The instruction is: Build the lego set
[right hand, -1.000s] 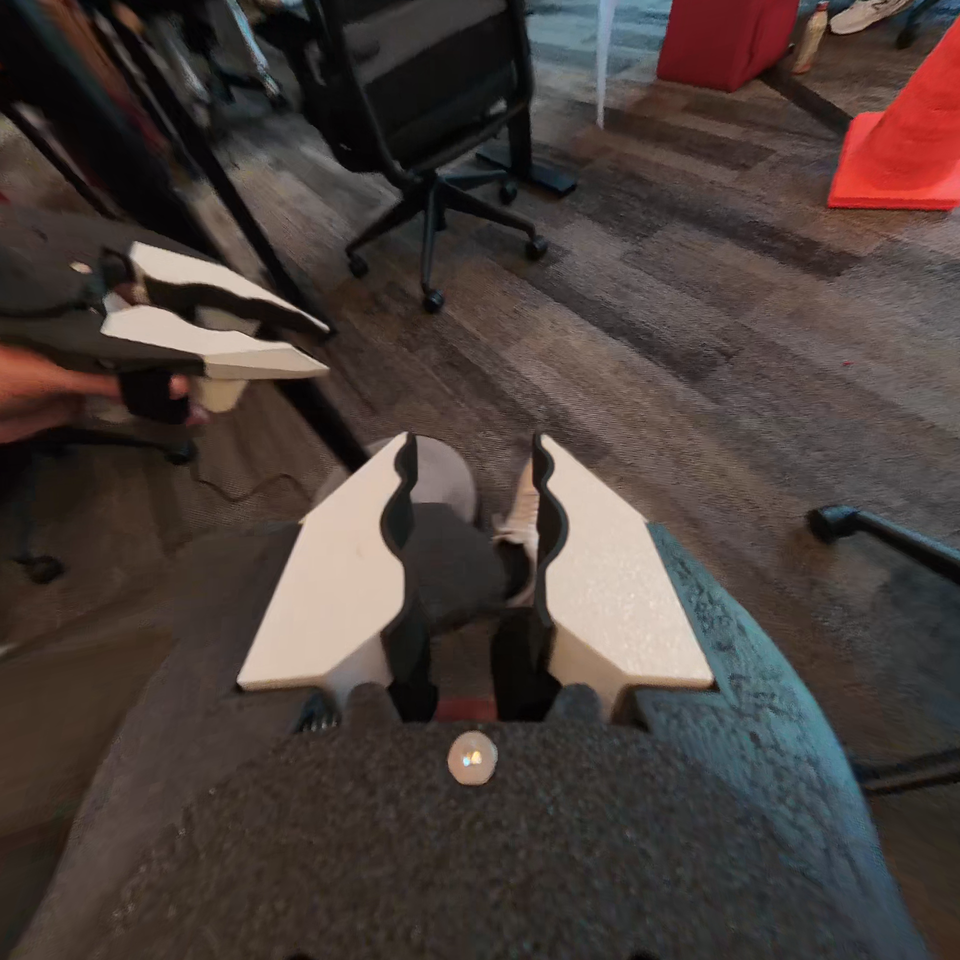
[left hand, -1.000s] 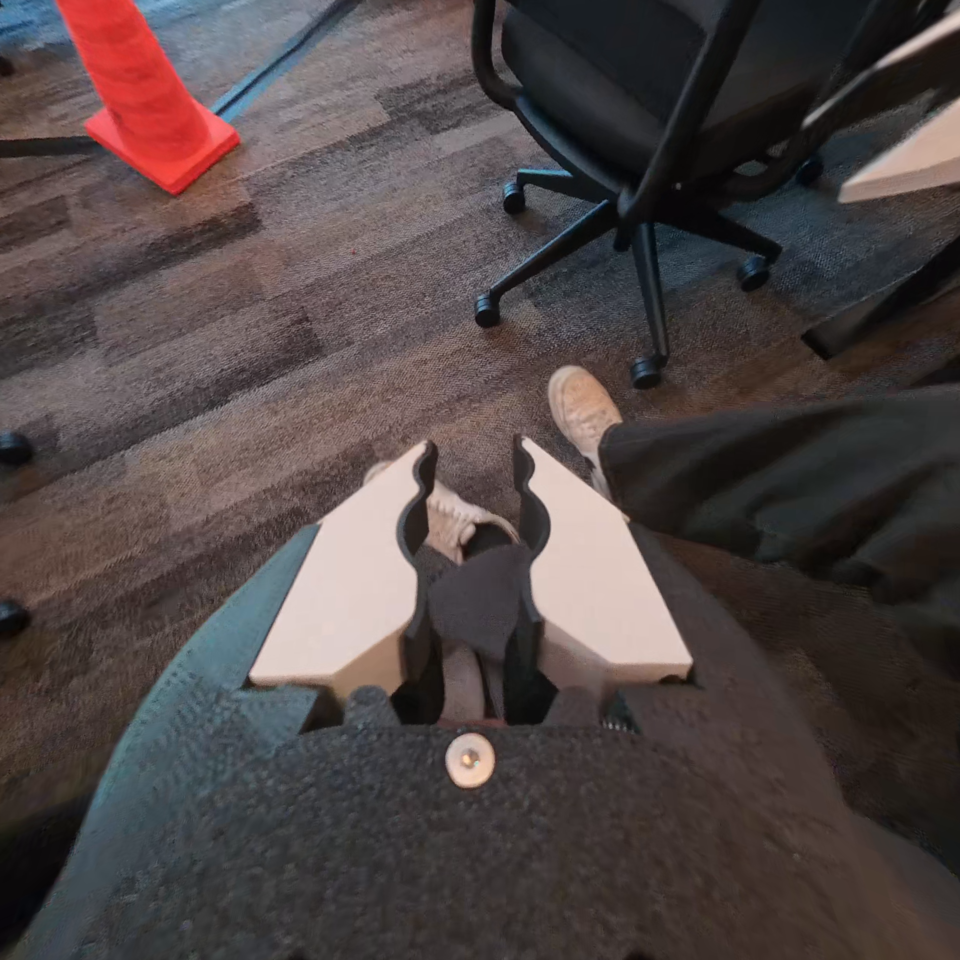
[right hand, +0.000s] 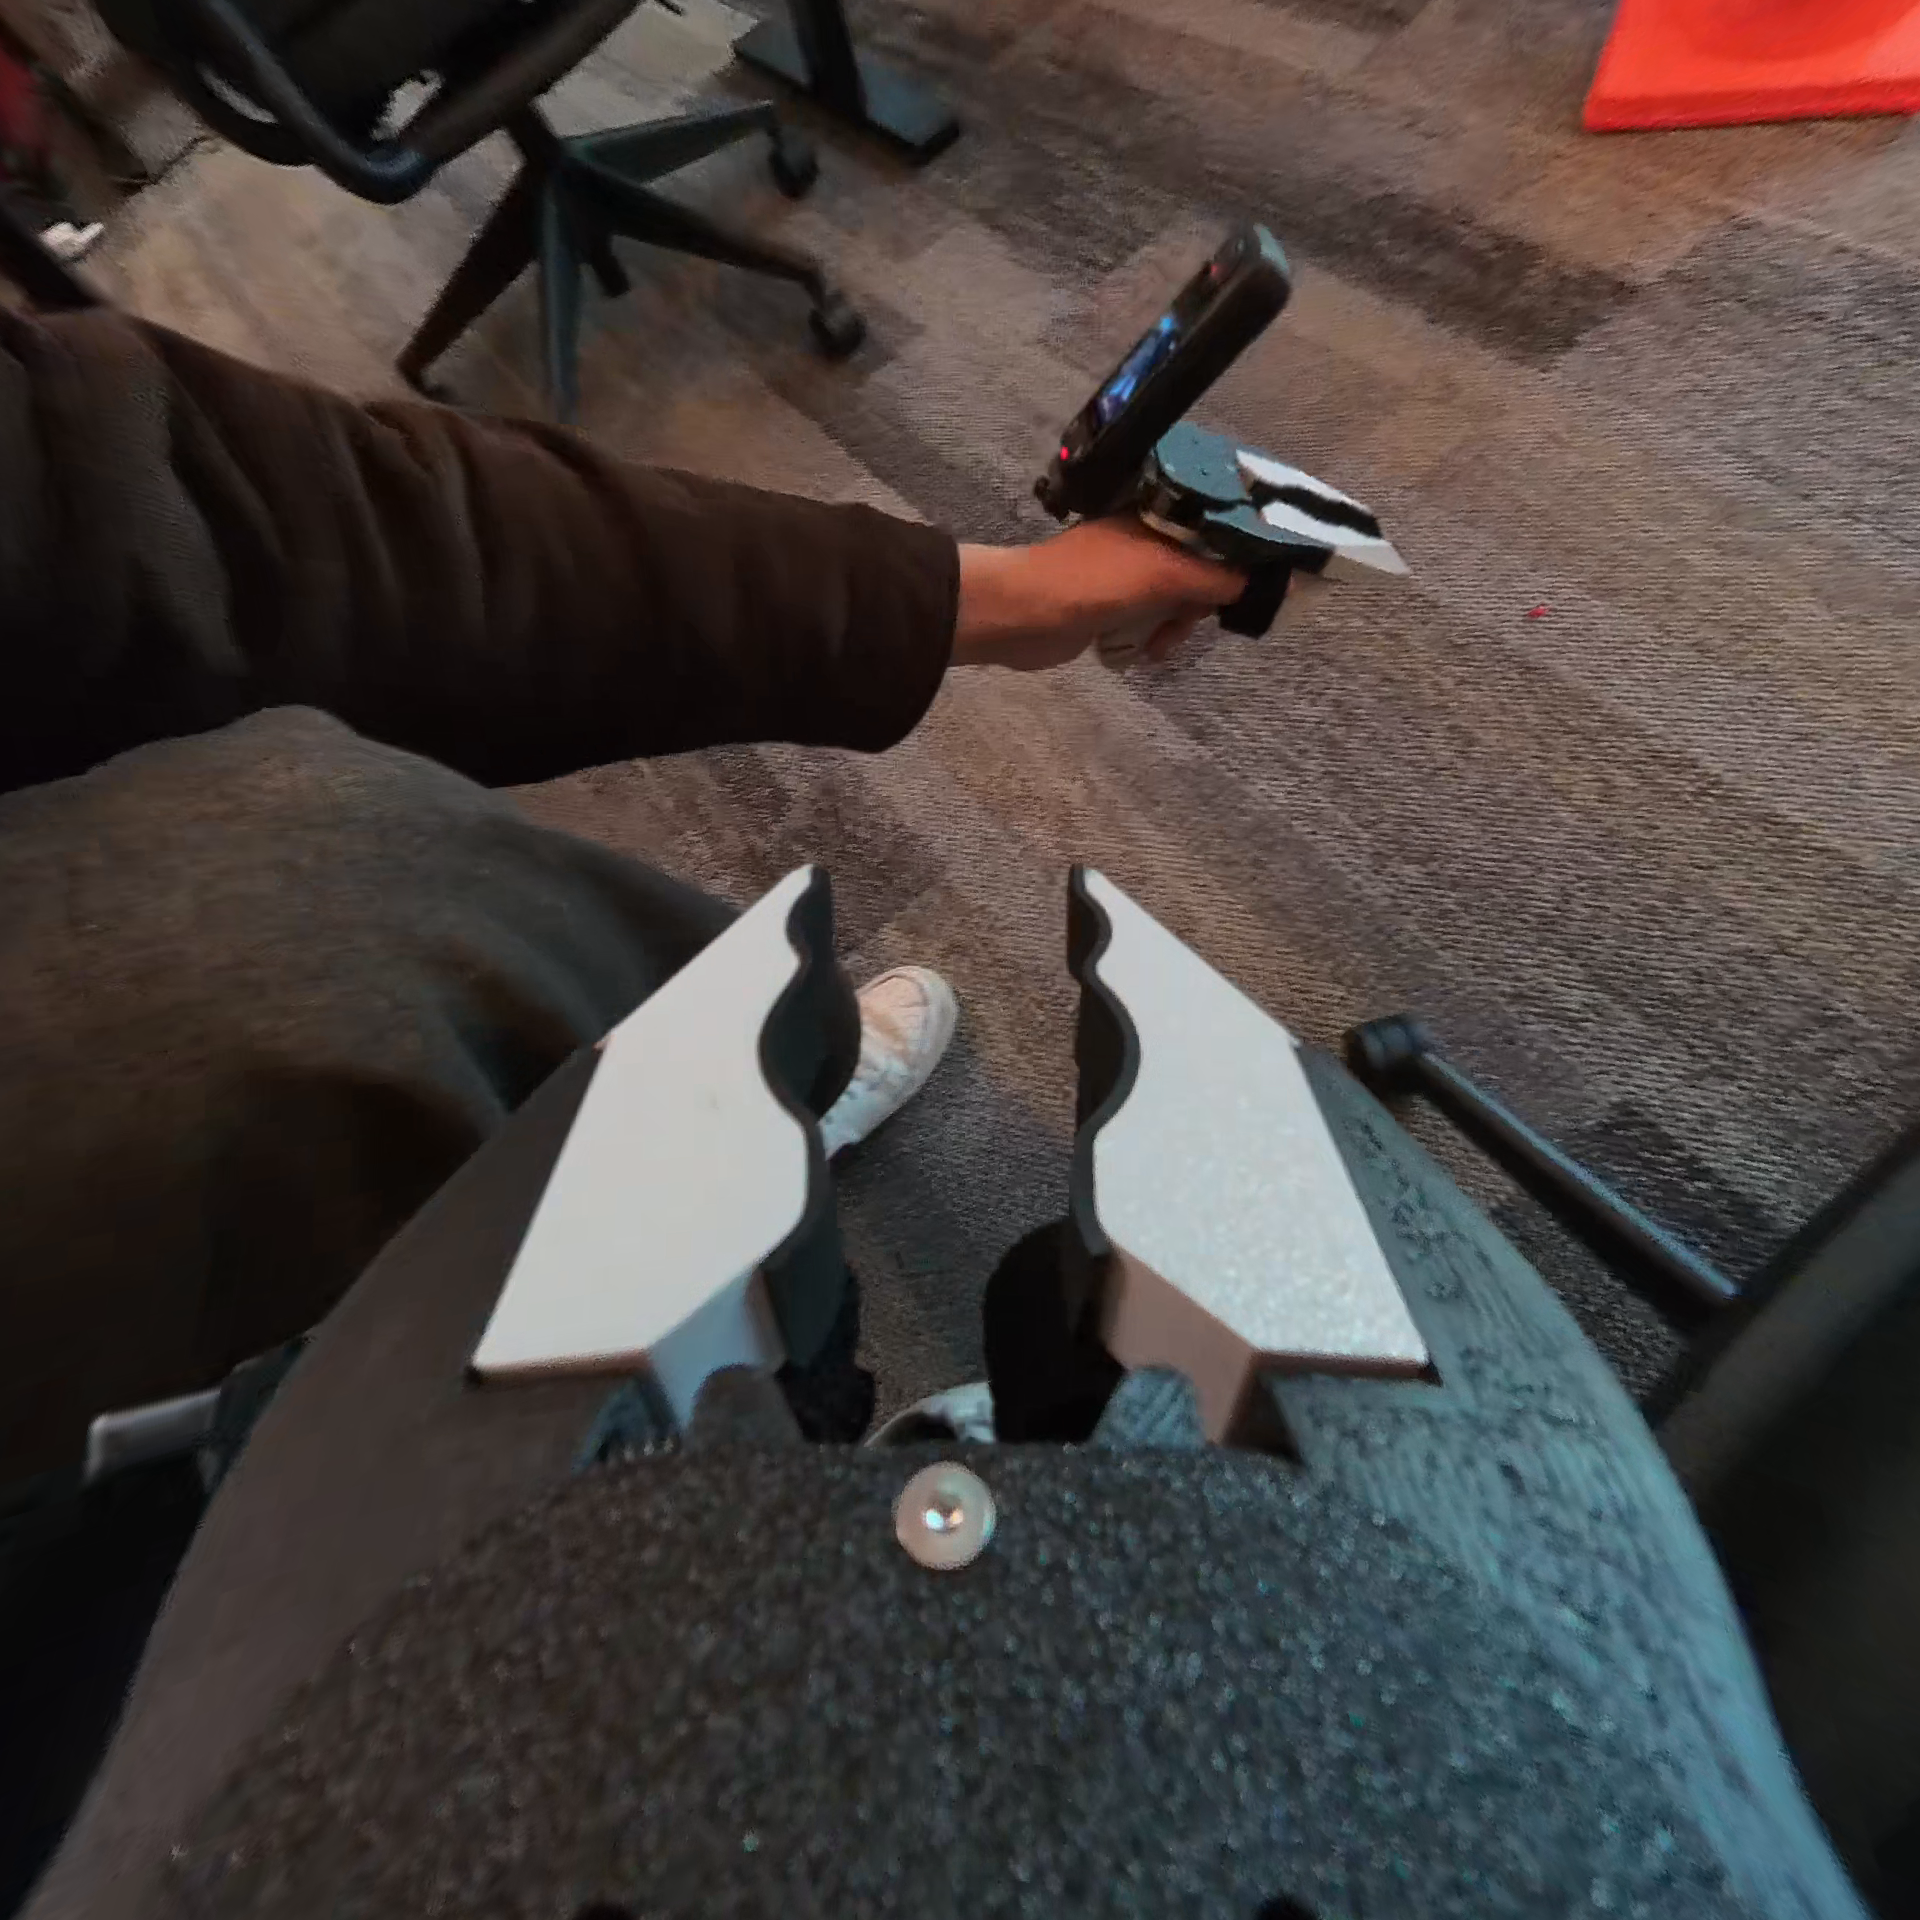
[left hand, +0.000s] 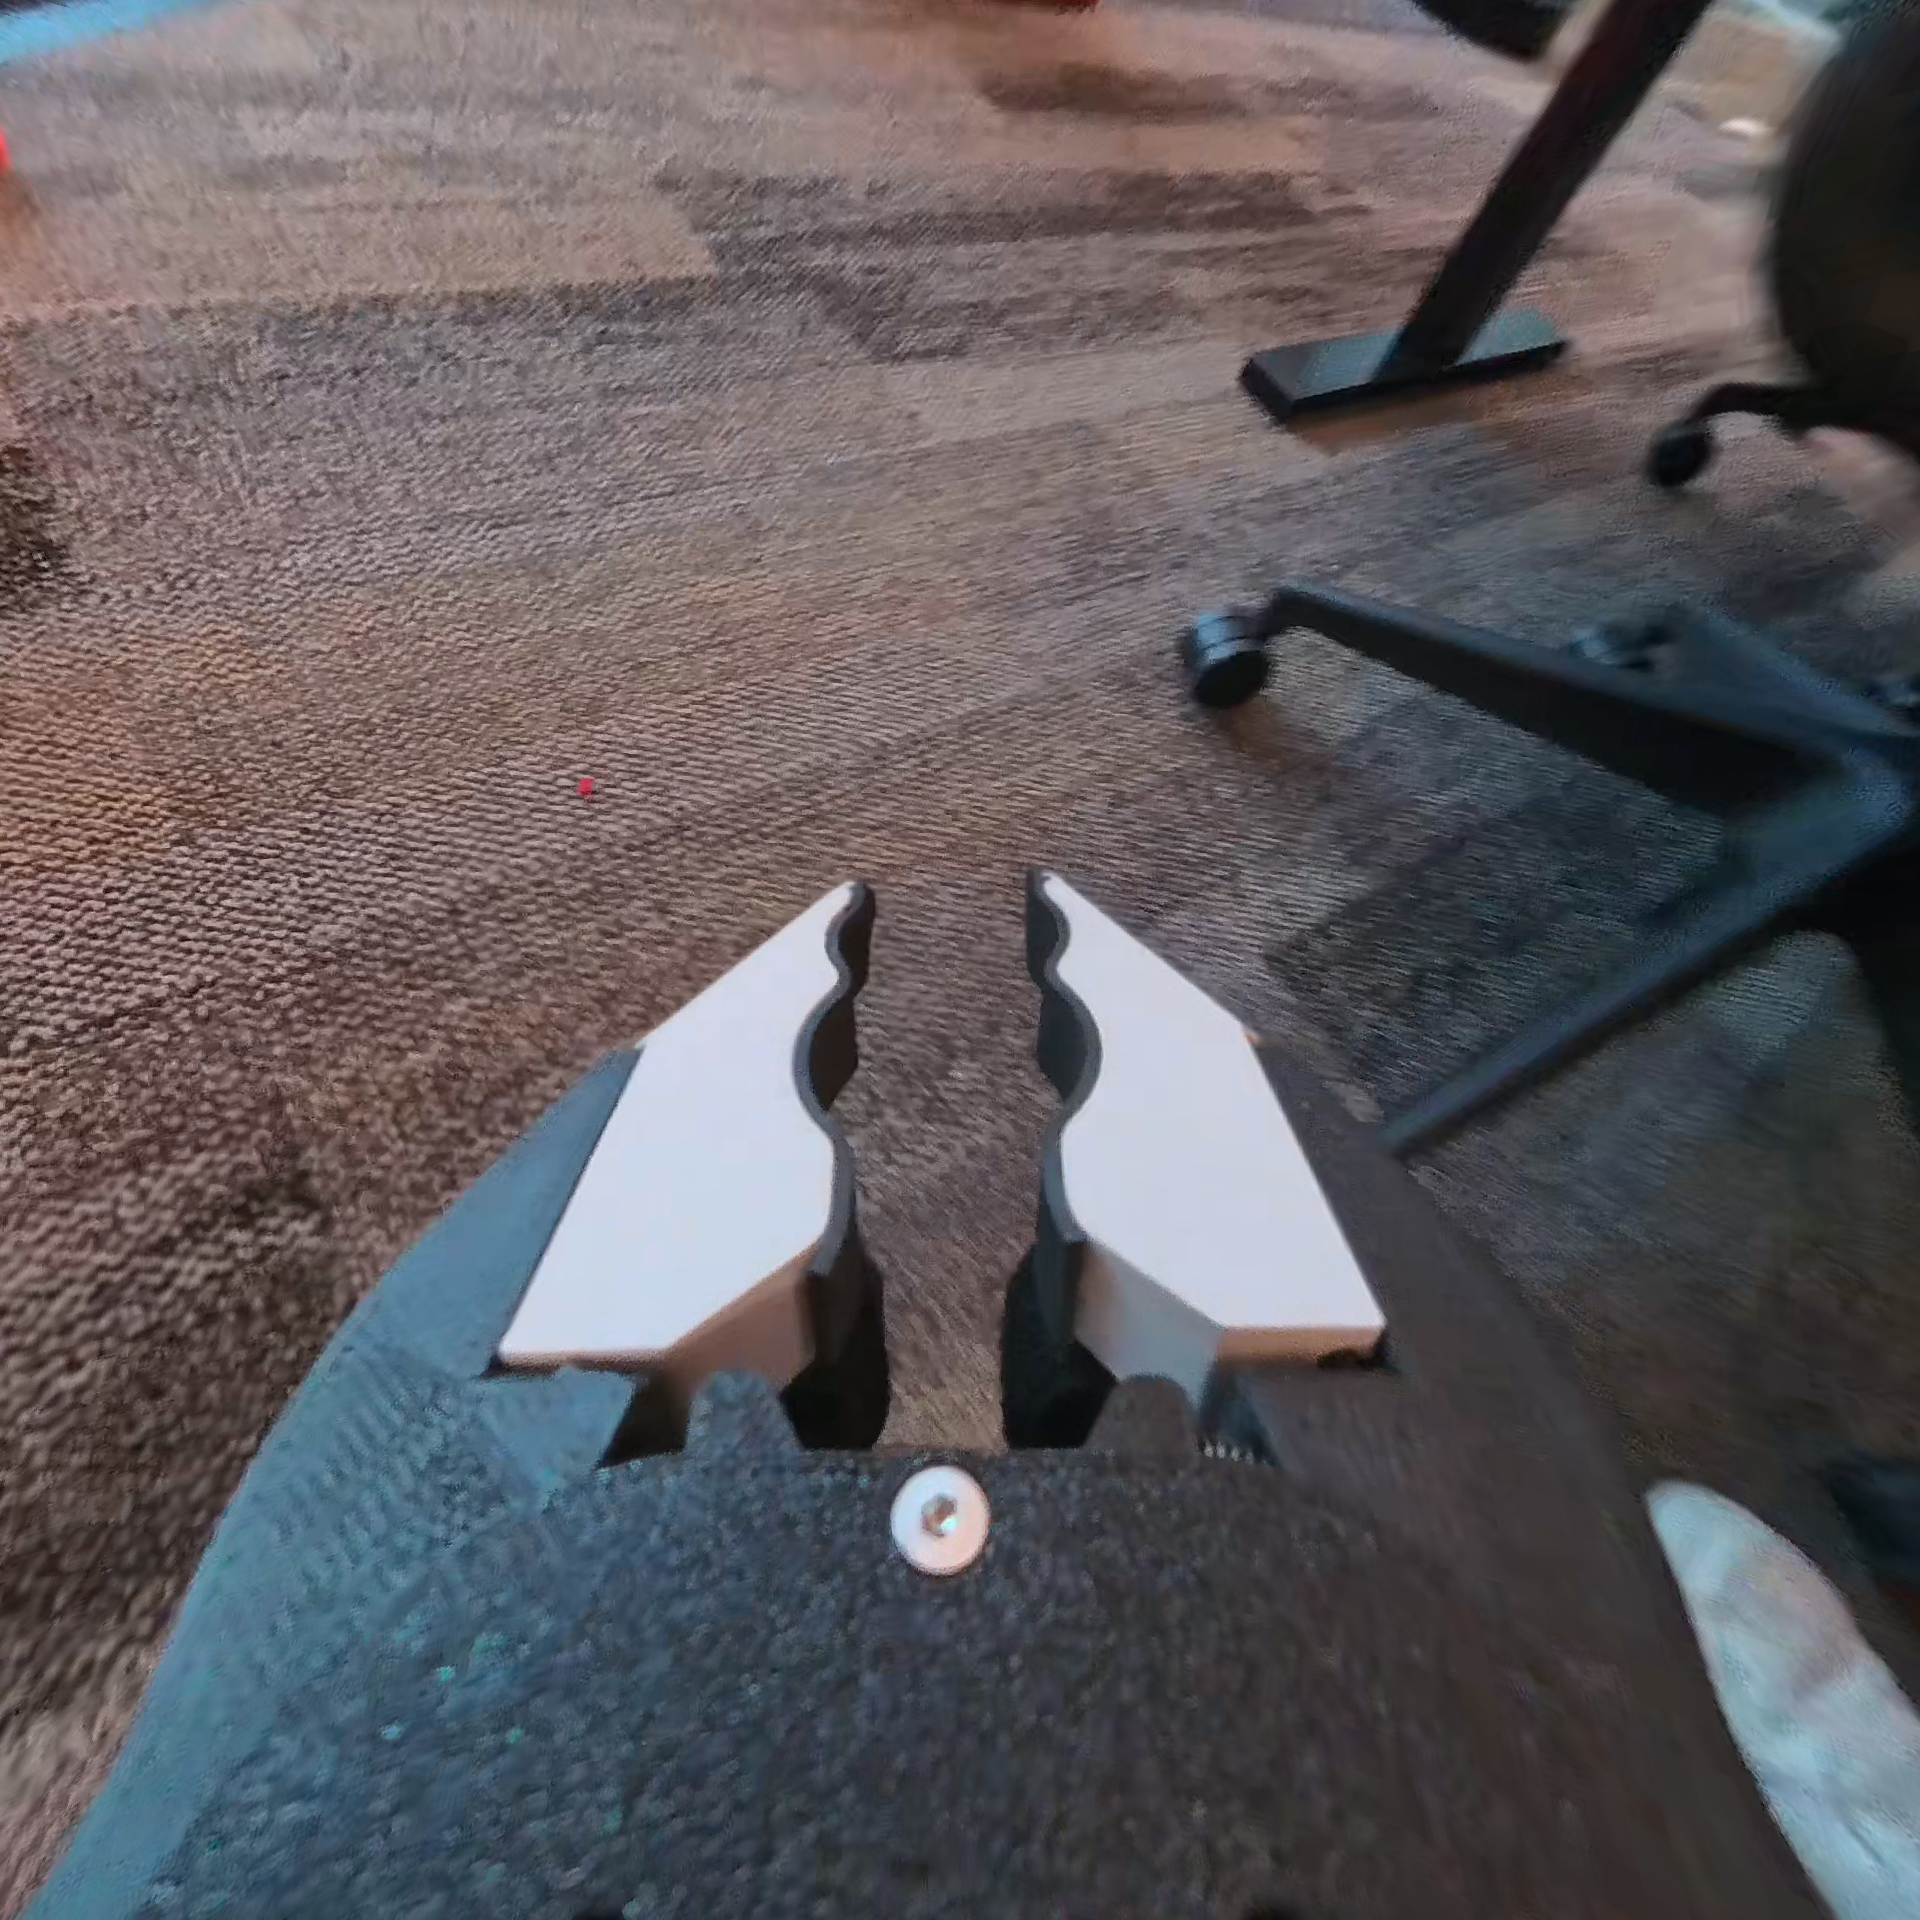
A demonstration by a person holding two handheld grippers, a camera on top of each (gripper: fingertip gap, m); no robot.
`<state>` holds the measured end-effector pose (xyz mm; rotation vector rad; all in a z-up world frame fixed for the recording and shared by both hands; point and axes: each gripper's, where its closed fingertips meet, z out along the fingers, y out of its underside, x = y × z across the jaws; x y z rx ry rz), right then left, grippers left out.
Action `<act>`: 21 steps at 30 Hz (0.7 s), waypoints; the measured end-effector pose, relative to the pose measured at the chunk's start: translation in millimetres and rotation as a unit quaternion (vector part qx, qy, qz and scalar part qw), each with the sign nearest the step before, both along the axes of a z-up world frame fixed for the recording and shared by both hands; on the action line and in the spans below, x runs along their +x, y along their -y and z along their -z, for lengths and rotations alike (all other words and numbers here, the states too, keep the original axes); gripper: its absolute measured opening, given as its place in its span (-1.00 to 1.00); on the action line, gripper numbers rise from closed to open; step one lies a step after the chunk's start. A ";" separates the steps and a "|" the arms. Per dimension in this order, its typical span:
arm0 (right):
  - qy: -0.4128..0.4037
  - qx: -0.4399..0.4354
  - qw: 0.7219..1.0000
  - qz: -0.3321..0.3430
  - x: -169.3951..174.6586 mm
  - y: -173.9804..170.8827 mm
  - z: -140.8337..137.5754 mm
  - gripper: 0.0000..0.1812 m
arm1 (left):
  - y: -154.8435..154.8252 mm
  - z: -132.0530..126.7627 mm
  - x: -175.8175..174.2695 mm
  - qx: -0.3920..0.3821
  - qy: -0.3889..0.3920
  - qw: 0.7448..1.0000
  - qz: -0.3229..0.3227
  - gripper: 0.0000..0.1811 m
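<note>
Left tongs (left hand: 948,894) and right tongs (right hand: 950,883) (two, both parted, empty), one red speck (left hand: 587,787) on carpet (left hand: 416,520)

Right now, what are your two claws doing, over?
Left gripper open, empty, low over carpet. Right gripper open, empty, above shoe. Tiny red piece on carpet ahead of left gripper, too small to identify. Chair base right of it.
</note>
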<state>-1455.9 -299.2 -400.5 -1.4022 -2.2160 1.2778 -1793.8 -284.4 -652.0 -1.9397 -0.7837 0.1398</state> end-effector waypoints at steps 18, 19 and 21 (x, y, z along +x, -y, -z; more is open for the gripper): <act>0.087 -0.087 0.992 0.028 -93.9 -31.2 47.7 -0.54 | -78.7 237.0 -218.1 -0.152 -0.043 0.987 -0.025 -0.72; 0.096 -0.102 0.990 0.030 -93.9 -29.7 49.2 -0.54 | -75.8 241.3 -226.1 -0.164 -0.045 0.985 -0.040 -0.72; 0.104 -0.127 0.986 0.037 -97.3 -29.5 50.3 -0.54 | -76.6 250.5 -234.4 -0.157 -0.028 0.986 -0.052 -0.72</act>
